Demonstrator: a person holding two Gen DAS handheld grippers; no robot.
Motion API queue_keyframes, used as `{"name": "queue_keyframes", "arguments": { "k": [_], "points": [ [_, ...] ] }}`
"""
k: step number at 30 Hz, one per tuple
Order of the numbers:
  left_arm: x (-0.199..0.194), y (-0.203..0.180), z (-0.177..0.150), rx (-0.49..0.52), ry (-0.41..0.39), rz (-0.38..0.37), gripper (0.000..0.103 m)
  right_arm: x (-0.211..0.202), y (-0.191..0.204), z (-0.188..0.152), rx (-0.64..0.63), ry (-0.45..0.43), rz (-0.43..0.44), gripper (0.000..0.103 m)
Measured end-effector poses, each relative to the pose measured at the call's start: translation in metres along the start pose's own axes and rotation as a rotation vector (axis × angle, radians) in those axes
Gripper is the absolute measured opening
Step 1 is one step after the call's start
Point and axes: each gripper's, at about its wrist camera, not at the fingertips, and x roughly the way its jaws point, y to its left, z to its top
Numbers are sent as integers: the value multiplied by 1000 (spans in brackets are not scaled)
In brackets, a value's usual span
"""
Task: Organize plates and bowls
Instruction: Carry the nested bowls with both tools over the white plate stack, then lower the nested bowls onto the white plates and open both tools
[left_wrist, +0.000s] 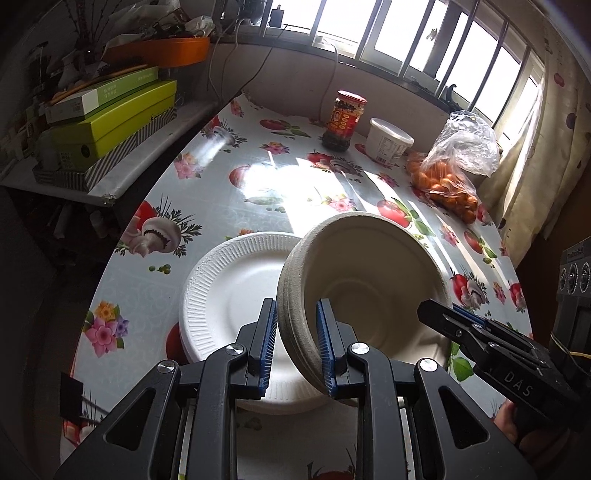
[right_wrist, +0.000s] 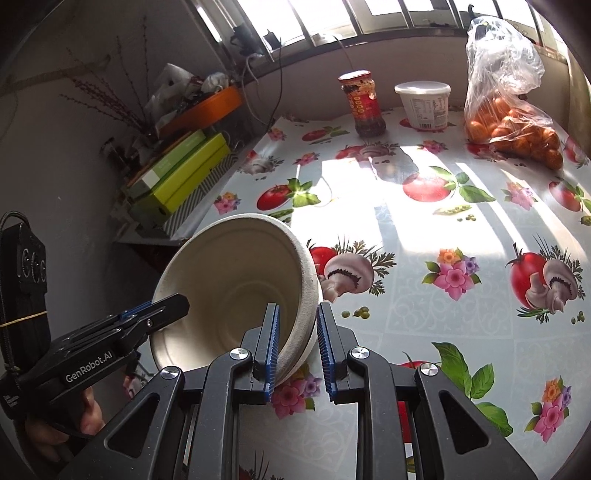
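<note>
So both grippers have a hold of the same thing here: a beige moulded-fibre bowl (left_wrist: 365, 288), actually what looks like a few of them nested, judging by the layered rim. The left gripper (left_wrist: 295, 347) has its blue ribbed pads narrowed onto the bowl's left rim, wall sandwiched between them, and the right gripper (right_wrist: 297, 343) is doing the same on the opposite rim, also narrow and pinched on the wall. The bowl is tilted with its mouth facing back toward the cameras, held up off the table rather than sitting flat. In the left wrist view it hangs partly over a white ribbed foam plate (left_wrist: 229, 291), which lies flat on the floral vinyl tablecloth (left_wrist: 155, 295) just left of the bowl; the bowl's lower edge overlaps the plate's right side, though whether they actually touch can't be told. A bit of the person's hand (right_wrist: 88, 413) shows under the left gripper's handle in the right wrist view. Beyond the bowl there's a big sunlit patch of cloth, then further back a glass jar of dark sauce with a red label (left_wrist: 343, 122), a white plastic tub with a lid (left_wrist: 388, 140) just right of the jar, and a clear plastic bag of small orange fruit (left_wrist: 447, 181) further right again. Off to the left of the bowl and further back, a side shelf carries stacked lime-green boxes (left_wrist: 110, 122) with an orange basin (left_wrist: 166, 50) beyond them, under the barred window (left_wrist: 406, 33).
</note>
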Motion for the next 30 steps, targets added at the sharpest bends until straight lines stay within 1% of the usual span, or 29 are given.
{"name": "queue_keyframes", "arguments": {
  "k": [14, 21, 30],
  "points": [
    [11, 34, 8, -52, 18, 29, 23, 33, 23, 15, -28, 39, 13, 20],
    [17, 45, 10, -66, 28, 36, 23, 49, 26, 19, -20, 64, 17, 20],
    [25, 50, 15, -70, 38, 43, 23, 58, 28, 24, -19, 71, 16, 20]
  ]
}}
